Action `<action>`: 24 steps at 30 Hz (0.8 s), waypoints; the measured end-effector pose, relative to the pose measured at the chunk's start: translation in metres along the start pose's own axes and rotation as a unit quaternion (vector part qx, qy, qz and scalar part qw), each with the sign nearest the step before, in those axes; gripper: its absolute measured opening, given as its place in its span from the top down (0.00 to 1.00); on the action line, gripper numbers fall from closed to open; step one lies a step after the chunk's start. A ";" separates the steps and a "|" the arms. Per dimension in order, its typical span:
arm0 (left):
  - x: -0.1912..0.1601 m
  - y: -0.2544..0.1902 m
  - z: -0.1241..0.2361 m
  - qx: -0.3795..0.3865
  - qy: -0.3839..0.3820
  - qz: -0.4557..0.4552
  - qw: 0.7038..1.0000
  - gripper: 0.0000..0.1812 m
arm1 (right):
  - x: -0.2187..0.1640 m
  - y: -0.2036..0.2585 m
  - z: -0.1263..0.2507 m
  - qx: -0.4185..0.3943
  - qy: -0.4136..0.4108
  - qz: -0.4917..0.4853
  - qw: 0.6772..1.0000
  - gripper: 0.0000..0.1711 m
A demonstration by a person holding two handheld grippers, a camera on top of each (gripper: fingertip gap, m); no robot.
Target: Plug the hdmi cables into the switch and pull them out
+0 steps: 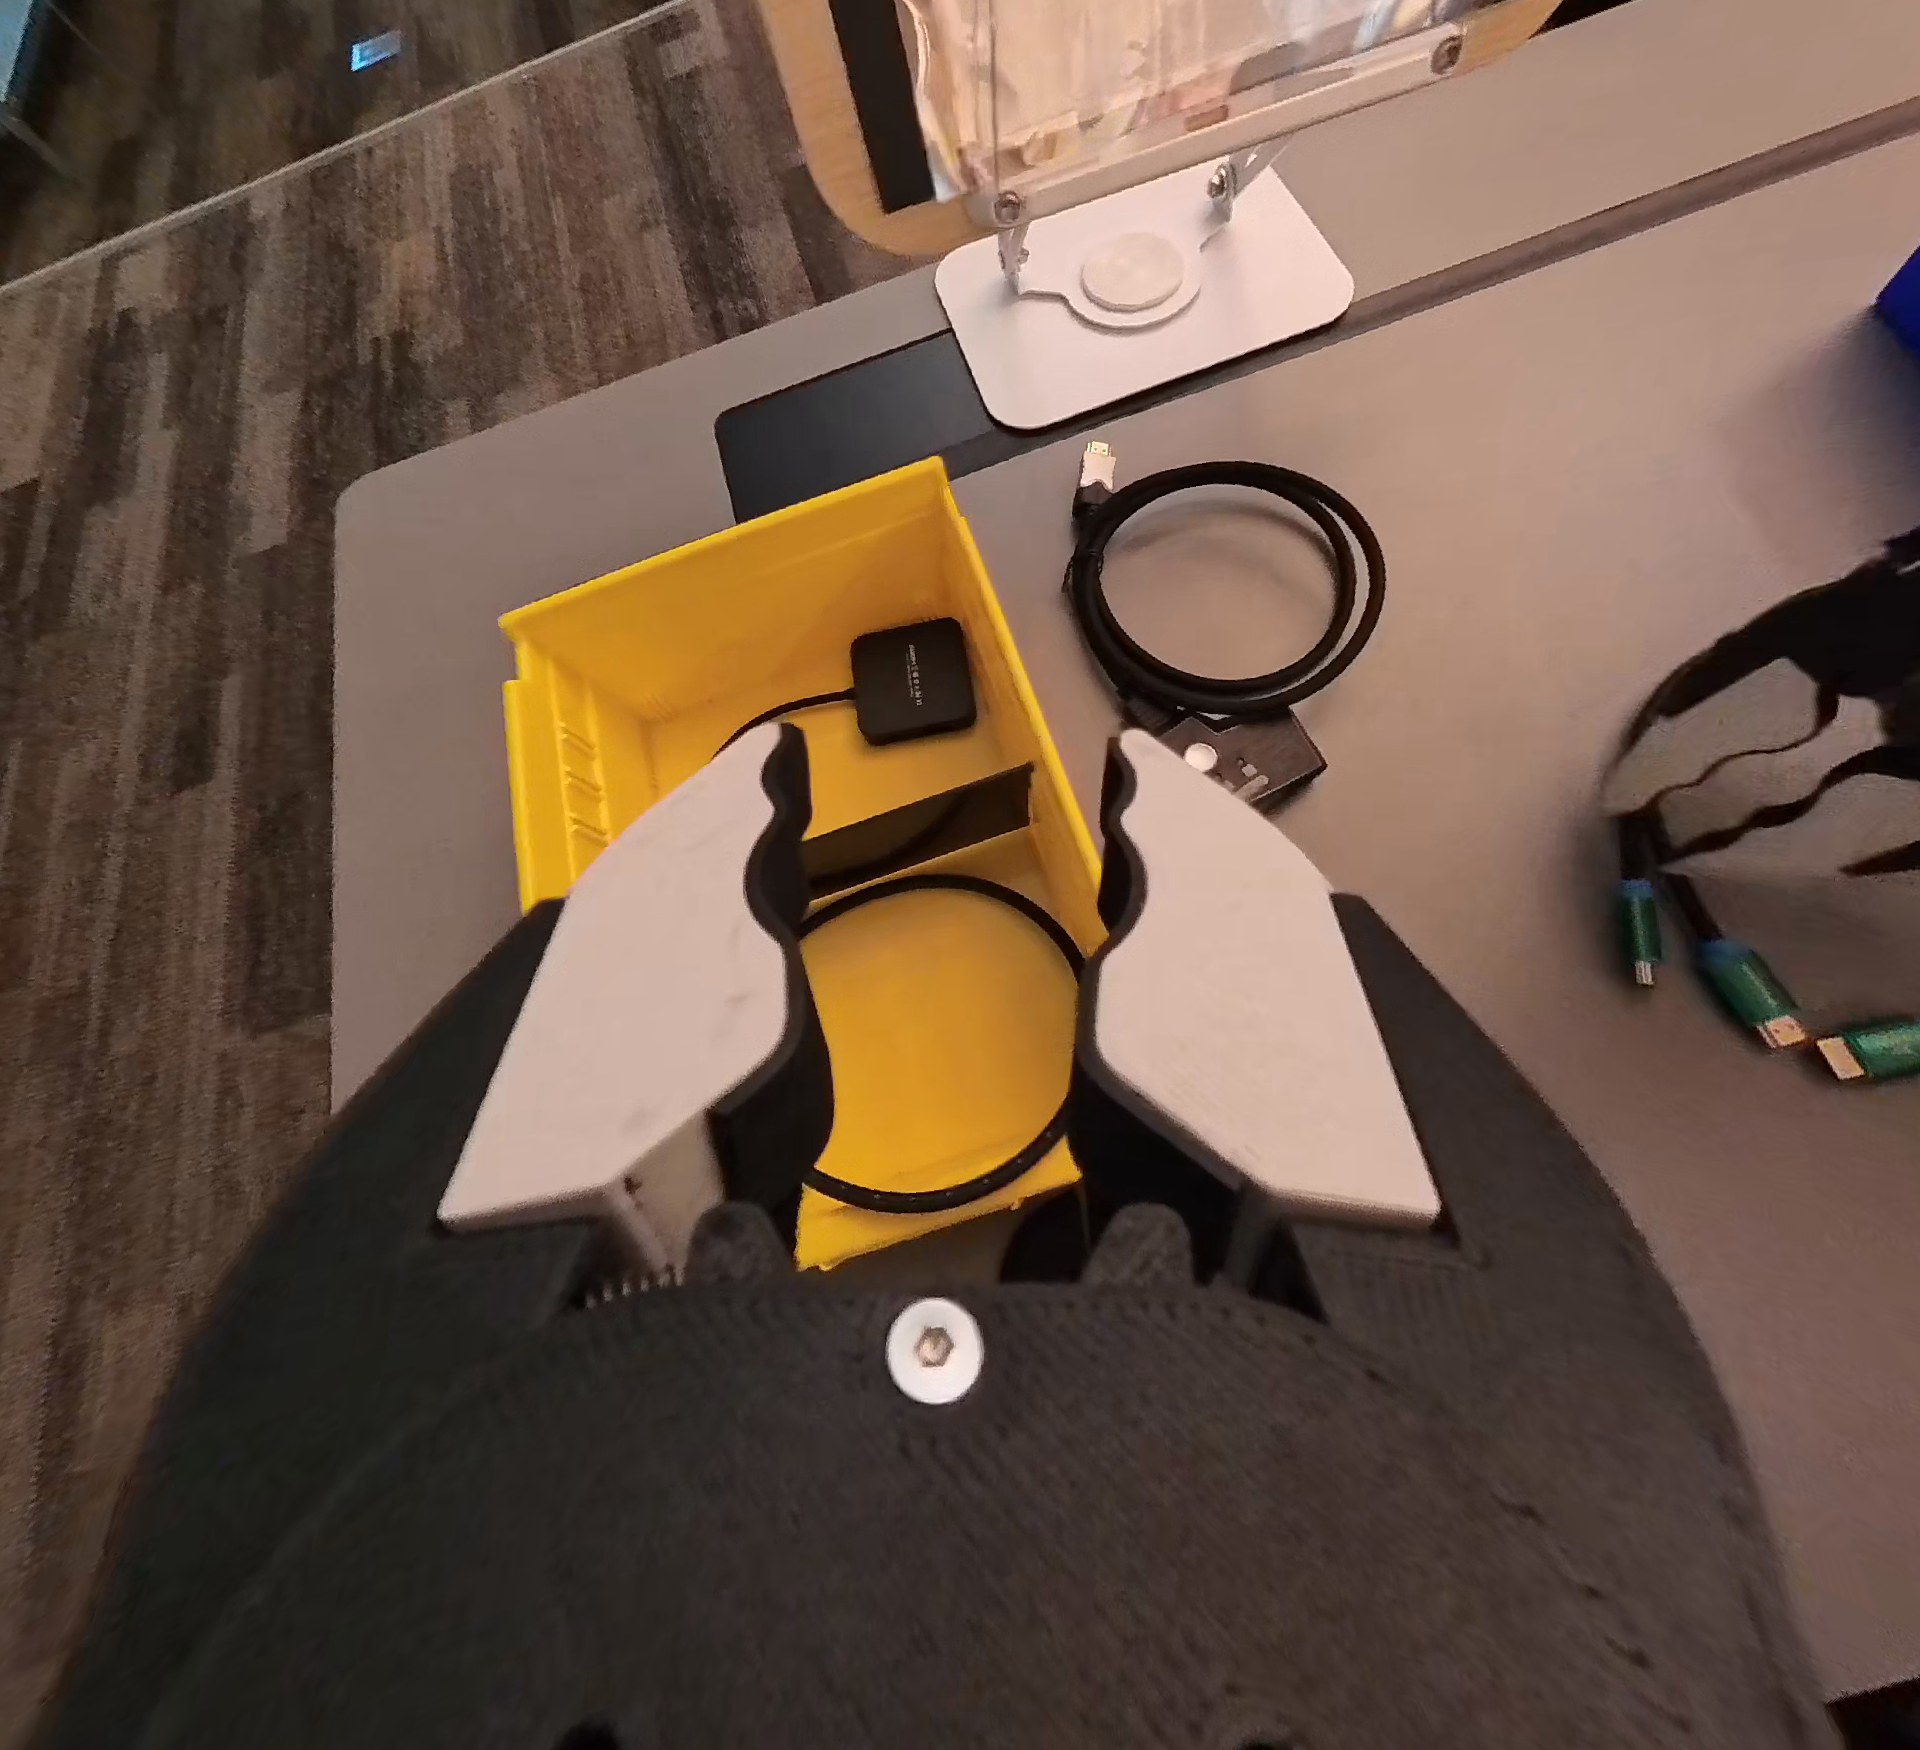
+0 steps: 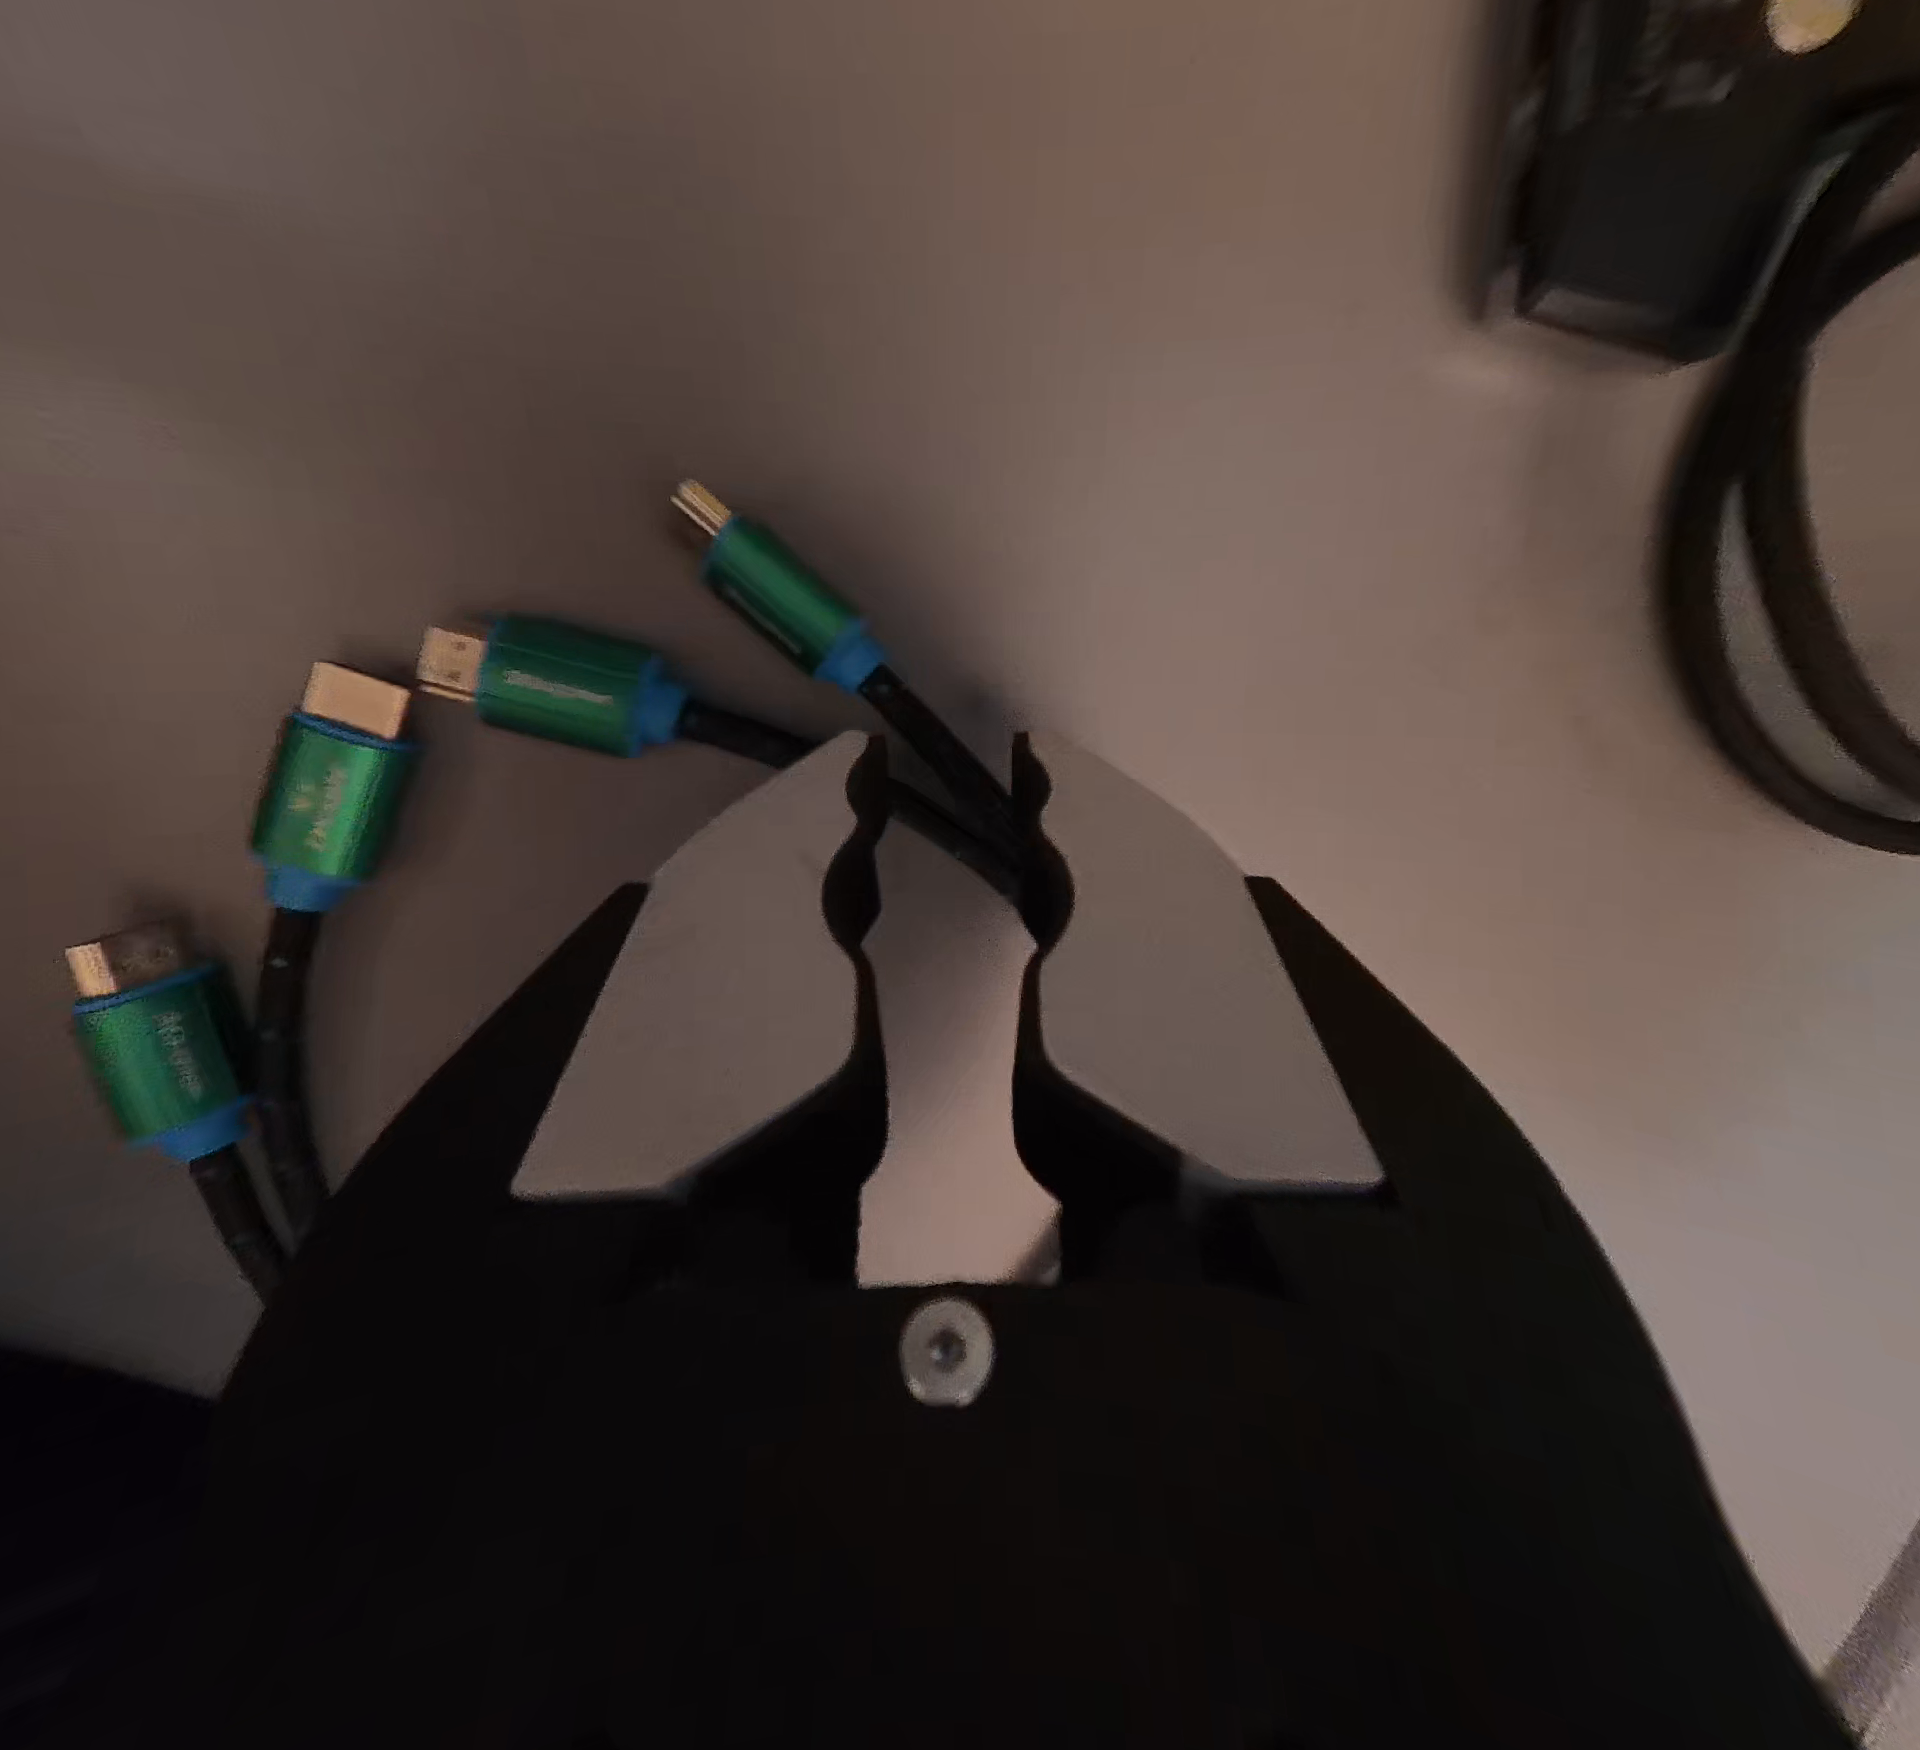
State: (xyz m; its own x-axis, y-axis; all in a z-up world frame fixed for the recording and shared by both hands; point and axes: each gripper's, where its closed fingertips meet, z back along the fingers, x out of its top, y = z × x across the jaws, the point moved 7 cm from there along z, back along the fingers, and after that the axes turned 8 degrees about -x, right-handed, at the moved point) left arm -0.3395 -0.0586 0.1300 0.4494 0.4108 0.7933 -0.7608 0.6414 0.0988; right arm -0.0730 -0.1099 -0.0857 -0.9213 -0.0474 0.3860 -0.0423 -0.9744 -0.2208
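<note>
Several HDMI cables with green and blue plugs (image 2: 774, 594) lie fanned out on the grey table; they also show in the left wrist view (image 1: 1745, 983). My right gripper (image 2: 940, 744) hovers over their black cords, jaws apart, with two cords crossing the gap at the tips. The black switch (image 2: 1662, 90) with a round button lies beyond it, blurred; it also shows in the left wrist view (image 1: 1242, 765). My left gripper (image 1: 951, 750) is open and empty above a yellow bin (image 1: 727, 578).
The bin holds a small black square box (image 1: 914, 680) and a looped black cable (image 1: 935, 1191). A coiled black cable (image 1: 1226, 578) joins the switch. A white stand base (image 1: 1143, 308) with a framed panel is at the back. The table's left edge (image 1: 338, 765) drops to carpet.
</note>
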 end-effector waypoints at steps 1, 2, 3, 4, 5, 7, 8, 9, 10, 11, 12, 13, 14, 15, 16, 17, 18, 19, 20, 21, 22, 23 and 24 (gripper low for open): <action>0.001 -0.005 -0.001 -0.002 0.003 -0.009 1.000 0.71 | 0.000 0.000 -0.006 0.008 0.008 -0.001 1.000 0.86; 0.001 -0.010 -0.003 -0.005 0.006 -0.019 1.000 0.70 | 0.003 0.002 -0.008 0.035 0.002 -0.006 0.999 0.89; 0.002 -0.014 -0.005 -0.008 0.008 -0.028 1.000 0.70 | 0.004 0.000 -0.010 0.042 0.003 -0.018 0.999 0.88; 0.003 -0.018 -0.007 -0.009 0.010 -0.035 0.999 0.70 | 0.005 -0.002 -0.011 0.045 0.008 -0.024 0.999 0.89; 0.004 -0.021 -0.009 -0.005 0.013 -0.037 0.999 0.71 | 0.006 -0.003 -0.011 0.049 0.013 -0.025 0.998 0.90; 0.006 -0.024 -0.015 0.010 0.019 -0.038 0.999 0.73 | 0.006 -0.003 -0.010 0.053 0.024 -0.015 0.998 0.91; 0.008 -0.027 -0.018 0.009 0.016 -0.044 0.999 0.73 | 0.005 -0.002 -0.009 0.051 0.032 -0.013 0.998 0.92; 0.010 -0.032 -0.021 -0.006 0.011 -0.048 0.999 0.73 | 0.004 -0.002 -0.006 0.040 0.038 -0.012 0.998 0.92; 0.013 -0.039 -0.024 -0.032 0.002 -0.051 0.998 0.73 | 0.005 -0.001 -0.001 0.018 0.034 -0.011 0.999 0.93; 0.017 -0.046 -0.027 -0.063 -0.011 -0.051 0.997 0.73 | 0.007 0.000 0.007 -0.007 0.015 -0.008 1.000 0.94; 0.022 -0.054 -0.029 -0.097 -0.029 -0.051 0.994 0.72 | 0.010 0.001 0.017 -0.036 -0.007 0.000 0.999 0.94; 0.026 -0.062 -0.031 -0.130 -0.047 -0.049 0.989 0.72 | 0.013 0.002 0.029 -0.068 -0.017 0.010 0.998 0.95; 0.031 -0.070 -0.033 -0.162 -0.063 -0.045 0.984 0.72 | 0.015 0.001 0.043 -0.101 -0.015 0.015 0.995 0.95; 0.034 -0.077 -0.035 -0.194 -0.078 -0.040 0.977 0.73 | 0.018 0.002 0.059 -0.134 -0.018 0.016 0.991 0.95; 0.037 -0.085 -0.037 -0.225 -0.089 -0.036 0.970 0.74 | 0.023 0.003 0.076 -0.170 -0.028 0.021 0.985 0.96; 0.038 -0.093 -0.040 -0.258 -0.095 -0.032 0.961 0.74 | 0.029 0.005 0.093 -0.206 -0.038 0.030 0.977 0.96; 0.039 -0.101 -0.043 -0.291 -0.098 -0.028 0.951 0.74 | 0.034 0.008 0.109 -0.241 -0.043 0.038 0.969 0.96; 0.039 -0.109 -0.046 -0.326 -0.097 -0.022 0.940 0.74 | 0.039 0.010 0.124 -0.283 -0.044 0.046 0.957 0.96; 0.039 -0.117 -0.049 -0.359 -0.095 -0.016 0.928 0.74 | 0.043 0.012 0.139 -0.322 -0.042 0.053 0.944 0.95; 0.039 -0.125 -0.052 -0.389 -0.093 -0.011 0.916 0.73 | 0.048 0.015 0.152 -0.360 -0.038 0.061 0.930 0.95; 0.038 -0.131 -0.054 -0.420 -0.092 -0.006 0.903 0.71 | 0.052 0.018 0.165 -0.401 -0.036 0.070 0.913 0.95; 0.038 -0.137 -0.055 -0.449 -0.094 0.004 0.889 0.70 | 0.055 0.020 0.178 -0.446 -0.037 0.076 0.891 0.95; 0.039 -0.141 -0.055 -0.478 -0.097 0.019 0.873 0.71 | 0.059 0.022 0.190 -0.486 -0.039 0.080 0.869 0.95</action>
State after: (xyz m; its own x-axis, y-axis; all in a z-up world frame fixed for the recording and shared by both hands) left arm -0.1892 -0.0979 0.1139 0.2733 0.3856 0.8813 0.0065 0.9154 -0.4025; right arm -0.0548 -0.1763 0.1024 -0.9181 -0.2174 0.3314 -0.2572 -0.3095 -0.9155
